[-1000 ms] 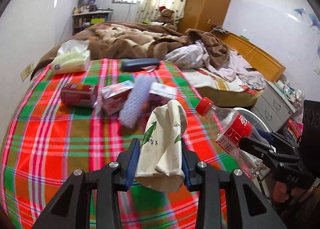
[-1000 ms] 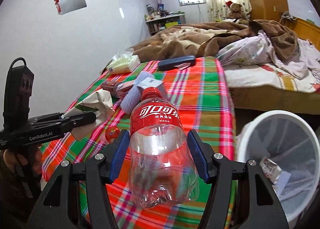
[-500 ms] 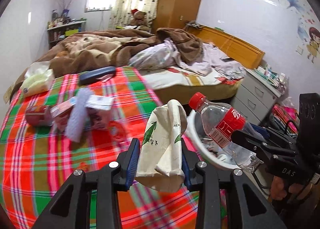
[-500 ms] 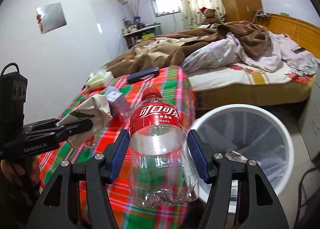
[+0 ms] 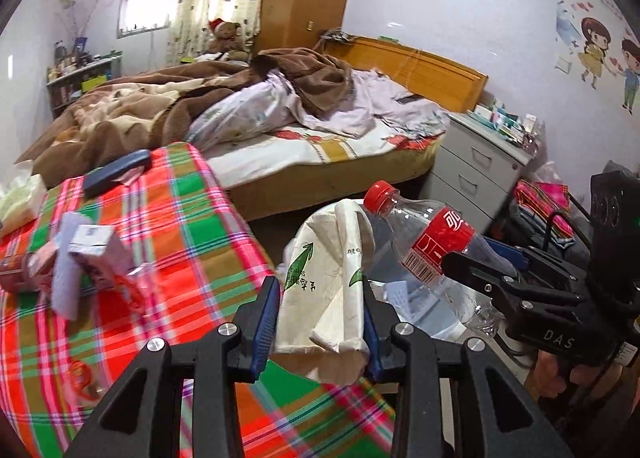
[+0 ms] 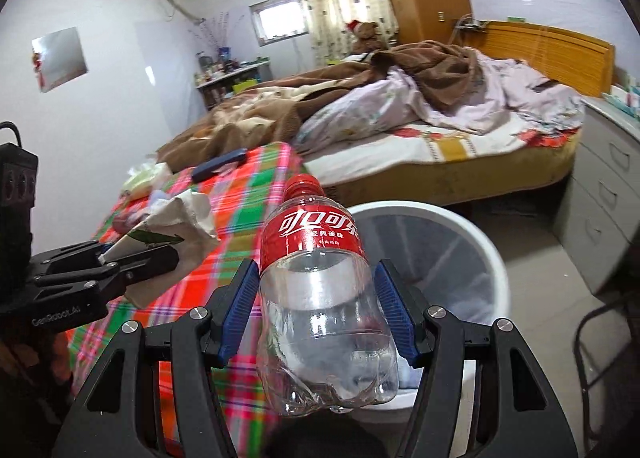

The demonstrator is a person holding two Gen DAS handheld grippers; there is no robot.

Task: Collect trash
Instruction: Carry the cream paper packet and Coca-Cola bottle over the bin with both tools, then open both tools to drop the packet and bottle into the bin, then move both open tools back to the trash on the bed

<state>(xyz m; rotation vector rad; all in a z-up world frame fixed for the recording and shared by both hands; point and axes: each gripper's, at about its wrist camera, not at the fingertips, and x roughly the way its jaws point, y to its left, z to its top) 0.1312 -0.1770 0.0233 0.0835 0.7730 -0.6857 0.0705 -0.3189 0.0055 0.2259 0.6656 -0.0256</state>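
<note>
Trash is gripped in both tongs beside the plaid-covered surface (image 5: 192, 234); the white waste bin (image 6: 480, 242) stands on the floor at that surface's edge, in front of the bed (image 6: 420, 138); the right tongs (image 6: 316, 310) point forward and downward, blue pads pressed on the lower body of a clear plastic cola bottle (image 6: 320, 298) held with its red cap away from the camera and its base over the bin's near rim; its red label bears white Chinese brand characters and a barcode; the left tongs (image 5: 320, 314) slope downward, clamped on a crumpled cream paper bag (image 5: 328, 282) printed with green leaves and small dark writing too distorted to read; "GenRobot.AI" marks the left tongs' body, "DAS" the right's.
</note>
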